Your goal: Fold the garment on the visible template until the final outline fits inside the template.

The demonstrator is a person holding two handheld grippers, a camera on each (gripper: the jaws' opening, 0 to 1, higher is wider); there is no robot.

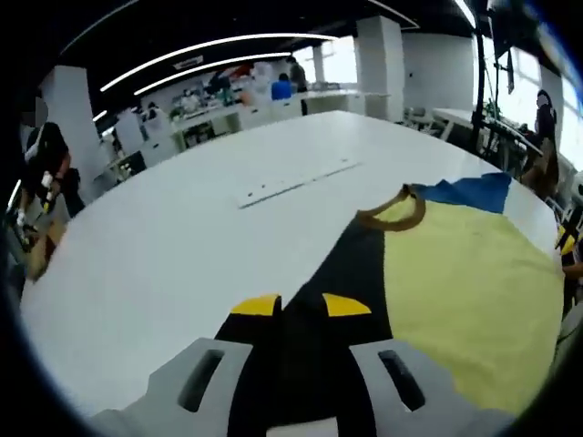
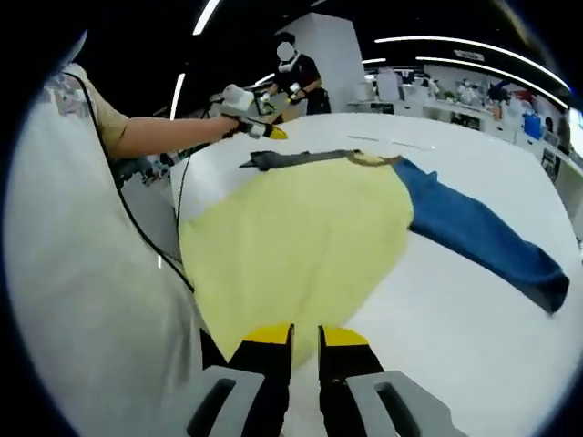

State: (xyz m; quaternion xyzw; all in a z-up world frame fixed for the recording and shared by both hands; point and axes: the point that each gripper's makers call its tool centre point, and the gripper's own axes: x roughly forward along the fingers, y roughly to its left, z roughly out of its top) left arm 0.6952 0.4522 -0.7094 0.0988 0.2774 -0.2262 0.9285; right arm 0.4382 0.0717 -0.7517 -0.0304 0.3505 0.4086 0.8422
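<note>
Garment (image 2: 301,246) lay spread on the white table (image 1: 182,237): yellow body panel, black sleeve (image 1: 342,273) on one side, blue sleeve (image 2: 483,237) stretched out on the other, brown collar (image 1: 393,217) at the far edge. No template outline could be made out under the cloth.

Left gripper (image 1: 301,305): tips narrowly parted over the black sleeve; whether cloth was pinched between them, cannot tell. Right gripper (image 2: 305,337): jaws nearly together at the near hem of the yellow panel; grip likewise unclear.

Judged step: taking hold of an edge to begin a fold. To do it well: catch one layer only, close to the edge; lift low; carry the black sleeve inward over the yellow panel; keep the hem taut so no crease drags; keep the blue sleeve on the table.
</note>
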